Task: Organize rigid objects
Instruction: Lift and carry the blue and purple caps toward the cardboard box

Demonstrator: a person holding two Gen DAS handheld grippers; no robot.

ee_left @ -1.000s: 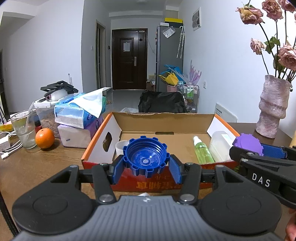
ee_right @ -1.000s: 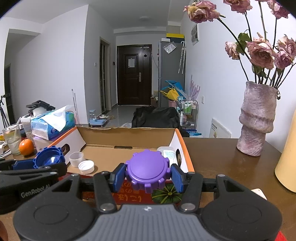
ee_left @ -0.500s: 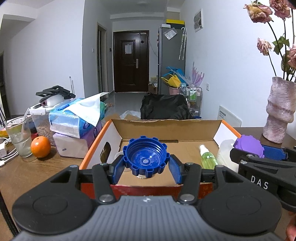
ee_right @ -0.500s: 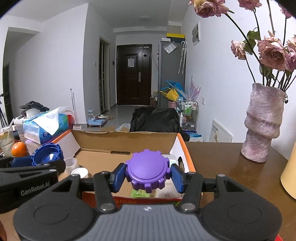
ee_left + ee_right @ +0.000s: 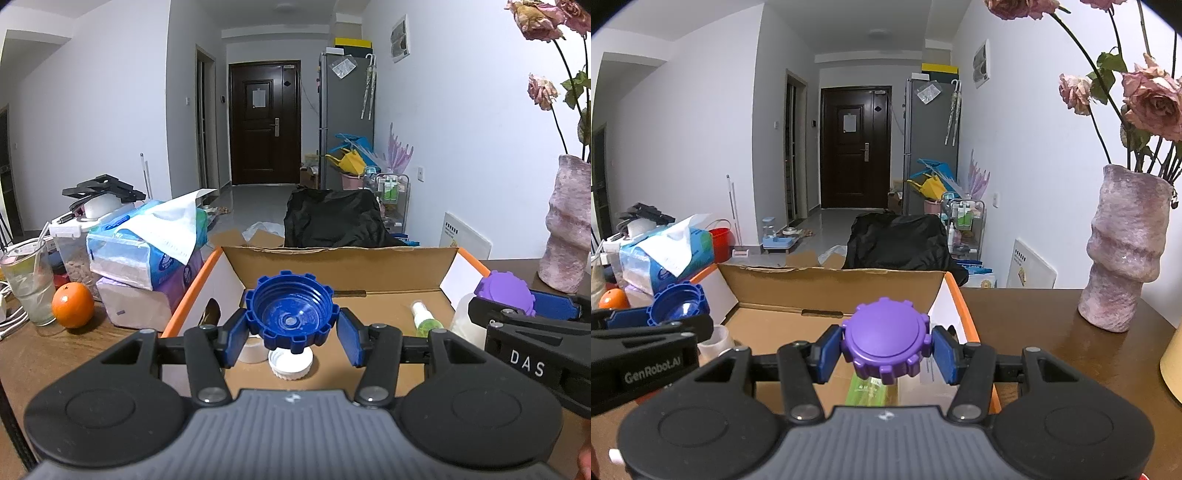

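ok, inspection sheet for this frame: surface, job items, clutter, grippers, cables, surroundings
Surface: brown wooden table, crowded on its left side.
Job's things: blue cap and purple cap, each held above the open cardboard box; inside the box a white cap, a green spray bottle and a white cup.
Clutter: orange, glass with straw, tissue packs, vase of dried roses.
Grippers: left gripper shut on the blue cap; right gripper shut on the purple cap.
Cables: white cables at the table's left edge.
Surroundings: dark door, fridge, black bag.
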